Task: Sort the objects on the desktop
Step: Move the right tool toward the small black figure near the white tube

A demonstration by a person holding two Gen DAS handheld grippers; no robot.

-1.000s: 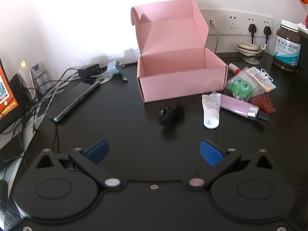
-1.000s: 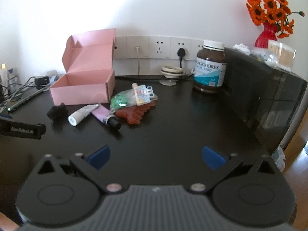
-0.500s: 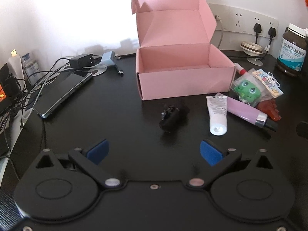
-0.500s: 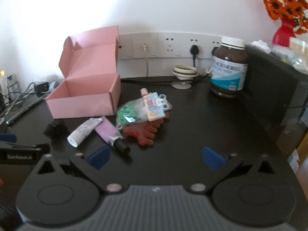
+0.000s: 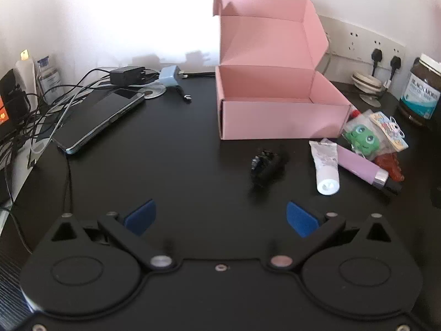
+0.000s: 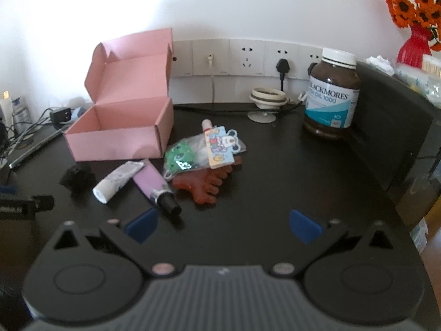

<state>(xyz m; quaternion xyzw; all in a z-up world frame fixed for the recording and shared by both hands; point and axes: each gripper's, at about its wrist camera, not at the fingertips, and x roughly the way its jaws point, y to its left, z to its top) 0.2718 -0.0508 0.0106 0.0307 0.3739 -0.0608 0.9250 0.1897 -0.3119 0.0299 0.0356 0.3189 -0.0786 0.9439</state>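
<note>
Left wrist view: the left gripper (image 5: 220,218) has its blue pads spread wide with nothing between them, poised over the bare dark desk (image 5: 171,165). Just ahead and slightly right of its midline lies the black clip (image 5: 265,167), alone, apart from the other items. Beyond that stands the pink box (image 5: 278,122), lid up and apparently empty, its front wall facing the gripper. Right of the clip, toward the desk's right edge, the white tube (image 5: 325,167) lies cap-end nearest, its long axis running roughly away from the gripper; the lilac tube (image 5: 361,167) touches it and slants off to the right.

From the right wrist, the right gripper (image 6: 223,226) is likewise spread and empty. The lilac tube's black cap sits close beside its left pad (image 6: 142,224), the tube slanting back and leftward. The red comb-like piece (image 6: 206,186) and bagged green toy (image 6: 180,158) lie just ahead, left of centre.

My judgement: the clip belongs to the left gripper, being almost dead ahead, and the pile to the right one.
</note>
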